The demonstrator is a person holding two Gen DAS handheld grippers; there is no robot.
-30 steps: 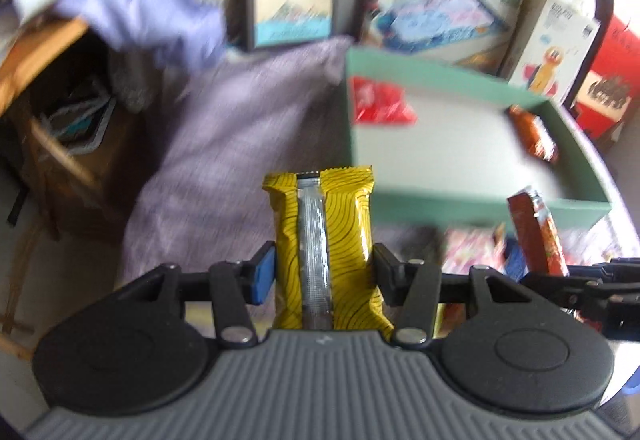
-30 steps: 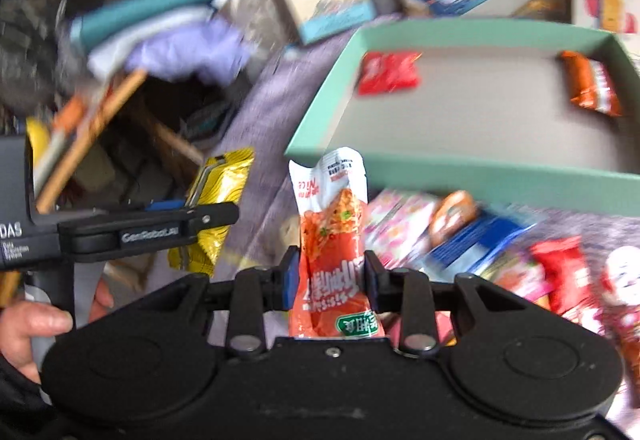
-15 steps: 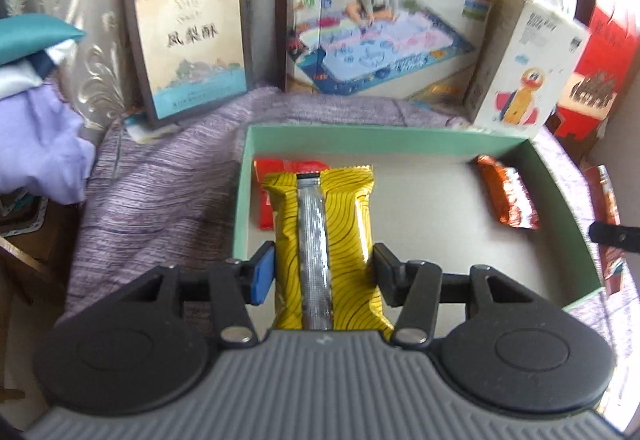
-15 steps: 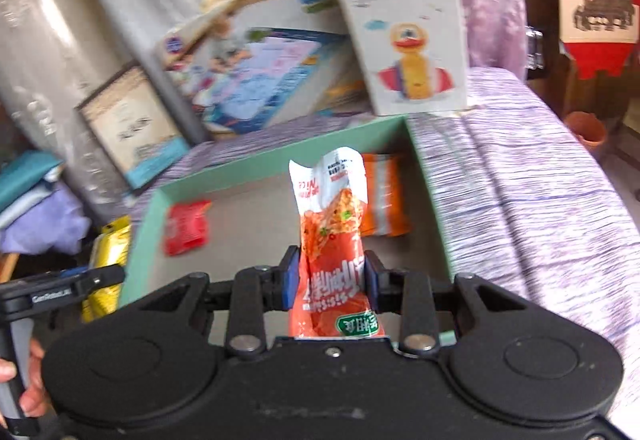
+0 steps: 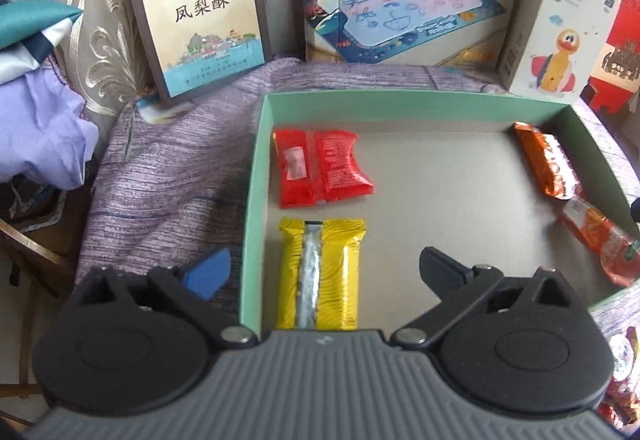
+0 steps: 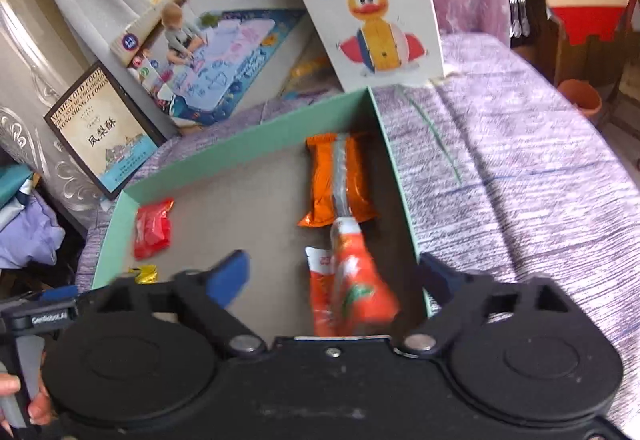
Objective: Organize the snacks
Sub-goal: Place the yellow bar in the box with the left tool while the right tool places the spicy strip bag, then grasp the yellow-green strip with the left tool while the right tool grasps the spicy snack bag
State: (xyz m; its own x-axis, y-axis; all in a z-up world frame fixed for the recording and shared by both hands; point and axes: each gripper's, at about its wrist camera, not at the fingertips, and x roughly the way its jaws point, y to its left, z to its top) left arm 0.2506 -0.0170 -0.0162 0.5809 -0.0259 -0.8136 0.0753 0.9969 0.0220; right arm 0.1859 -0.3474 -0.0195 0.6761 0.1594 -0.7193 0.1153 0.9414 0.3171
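Fingers of left gripper (image 5: 324, 272) and right gripper (image 6: 334, 276) just sprang apart, released; tray (image 5: 250, 175) centre bare.

left tongs (image 5: 322, 272): black arms, blue pad, grey ribbed body | right tongs (image 6: 334, 276): black, silver screws

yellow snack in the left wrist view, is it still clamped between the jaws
No. The yellow snack lies flat in the green box, and the left gripper has just opened its jaws wide, both clear of the packet.
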